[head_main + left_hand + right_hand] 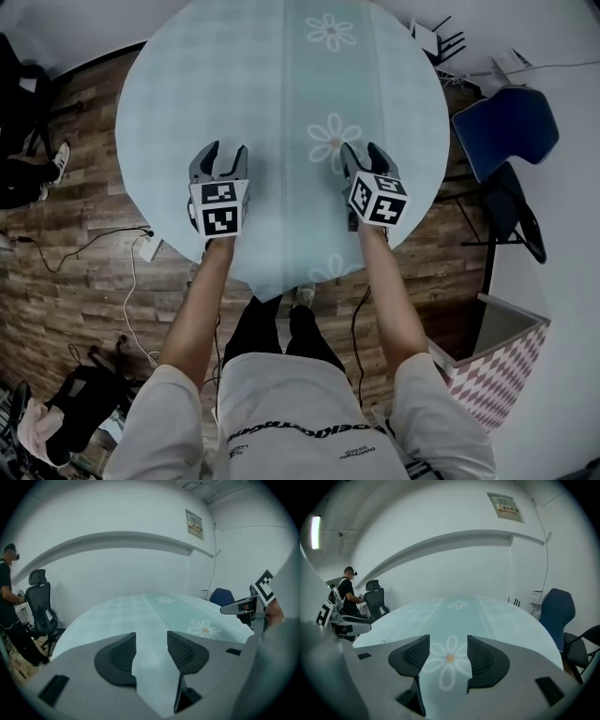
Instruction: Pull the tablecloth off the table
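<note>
A pale blue-green tablecloth (281, 94) with a middle stripe of white daisies covers the round table. My left gripper (218, 159) hovers over the cloth's near left part, jaws open and nothing between them. Over the near right part, beside a daisy (330, 136), my right gripper (361, 156) is also open and empty. In the left gripper view the open gripper (151, 641) frames plain cloth (140, 616), with the right gripper (248, 606) at the right edge. In the right gripper view the gripper (448, 644) frames a daisy (449, 658) on the cloth (459, 616).
A blue chair (506, 127) and a dark folding chair (511, 220) stand right of the table. A diamond-patterned box (497, 361) sits at the near right. Cables and a power strip (148, 248) lie on the wooden floor at left. A person (7, 597) stands by a black office chair (40, 602).
</note>
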`<action>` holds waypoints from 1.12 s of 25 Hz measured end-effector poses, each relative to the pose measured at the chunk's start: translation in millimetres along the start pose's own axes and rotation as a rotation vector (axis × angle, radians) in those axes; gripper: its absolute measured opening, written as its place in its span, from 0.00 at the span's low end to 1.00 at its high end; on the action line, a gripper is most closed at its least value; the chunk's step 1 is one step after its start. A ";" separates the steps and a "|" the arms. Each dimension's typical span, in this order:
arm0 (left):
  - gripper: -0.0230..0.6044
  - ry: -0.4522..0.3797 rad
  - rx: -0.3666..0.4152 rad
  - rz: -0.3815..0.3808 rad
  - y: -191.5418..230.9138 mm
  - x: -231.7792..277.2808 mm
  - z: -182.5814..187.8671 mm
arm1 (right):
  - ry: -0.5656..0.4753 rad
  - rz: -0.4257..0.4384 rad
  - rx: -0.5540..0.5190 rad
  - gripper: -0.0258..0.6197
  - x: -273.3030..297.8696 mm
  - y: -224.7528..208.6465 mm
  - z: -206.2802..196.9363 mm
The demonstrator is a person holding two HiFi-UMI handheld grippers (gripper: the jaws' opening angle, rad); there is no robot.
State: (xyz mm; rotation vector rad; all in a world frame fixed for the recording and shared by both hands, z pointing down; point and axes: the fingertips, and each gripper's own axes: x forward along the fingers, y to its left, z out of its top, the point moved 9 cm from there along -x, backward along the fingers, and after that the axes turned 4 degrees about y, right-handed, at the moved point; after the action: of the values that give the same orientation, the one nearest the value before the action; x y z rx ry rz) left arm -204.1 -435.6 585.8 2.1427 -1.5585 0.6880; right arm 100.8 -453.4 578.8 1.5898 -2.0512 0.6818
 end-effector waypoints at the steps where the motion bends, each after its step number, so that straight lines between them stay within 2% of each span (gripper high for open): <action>1: 0.37 0.017 -0.008 -0.004 2.8 9.8 -1.3 | 0.022 -0.009 -0.003 0.45 9.9 -7.1 -1.3; 6: 0.43 0.096 -0.015 -0.020 20.0 56.8 -6.6 | 0.125 -0.055 -0.044 0.49 54.3 -44.0 -8.0; 9: 0.46 0.138 0.006 -0.025 35.2 81.2 -13.7 | 0.144 -0.075 -0.003 0.50 76.1 -64.4 -1.8; 13: 0.49 0.170 0.053 -0.030 51.7 105.6 -7.6 | 0.175 -0.115 -0.056 0.51 99.7 -90.2 16.7; 16: 0.49 0.182 0.039 -0.047 60.5 121.6 -3.6 | 0.201 -0.143 -0.070 0.51 110.7 -108.6 19.3; 20: 0.49 0.227 0.023 -0.045 69.0 135.8 -7.6 | 0.269 -0.124 -0.039 0.51 125.5 -121.0 9.6; 22: 0.49 0.227 0.027 -0.062 69.9 140.0 -14.2 | 0.266 -0.114 -0.008 0.51 127.0 -123.2 5.3; 28: 0.45 0.259 0.040 -0.074 67.3 142.0 -13.7 | 0.294 -0.106 -0.015 0.50 127.4 -124.6 6.8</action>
State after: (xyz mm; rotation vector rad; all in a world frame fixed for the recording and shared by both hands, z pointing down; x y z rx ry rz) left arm -234.0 -555.1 684.3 2.0339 -1.3332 0.9365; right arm 192.0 -579.2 666.2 1.4794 -1.7435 0.8057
